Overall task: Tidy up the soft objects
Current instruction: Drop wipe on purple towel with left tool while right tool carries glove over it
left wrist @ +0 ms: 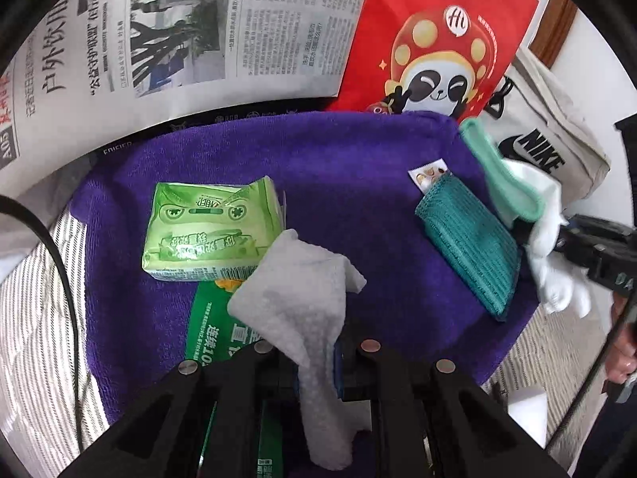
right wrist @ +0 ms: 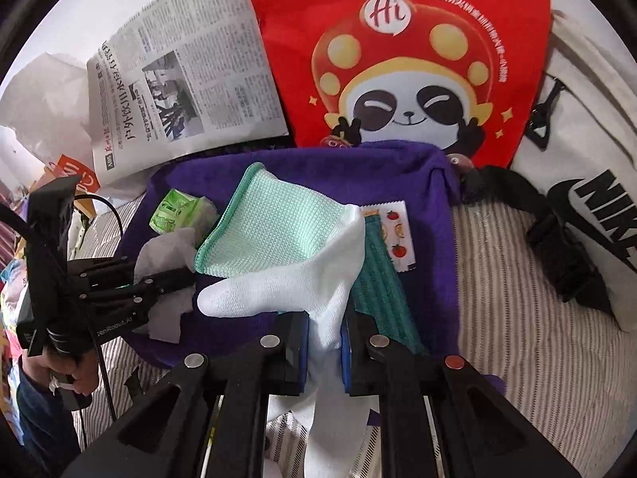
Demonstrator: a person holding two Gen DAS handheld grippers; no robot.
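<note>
Between right fingers [right wrist: 296, 342]: white sock [right wrist: 302, 283].

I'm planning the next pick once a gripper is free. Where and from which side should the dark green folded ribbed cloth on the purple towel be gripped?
Judging by its pose, take the dark green folded ribbed cloth at its thick near short end, coming from above. It lies flat on the purple towel; its far end overlaps a small printed sachet.

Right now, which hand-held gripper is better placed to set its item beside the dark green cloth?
Probably right: the right hand-held gripper, shut on the white sock, hangs directly over the dark green cloth.
</note>
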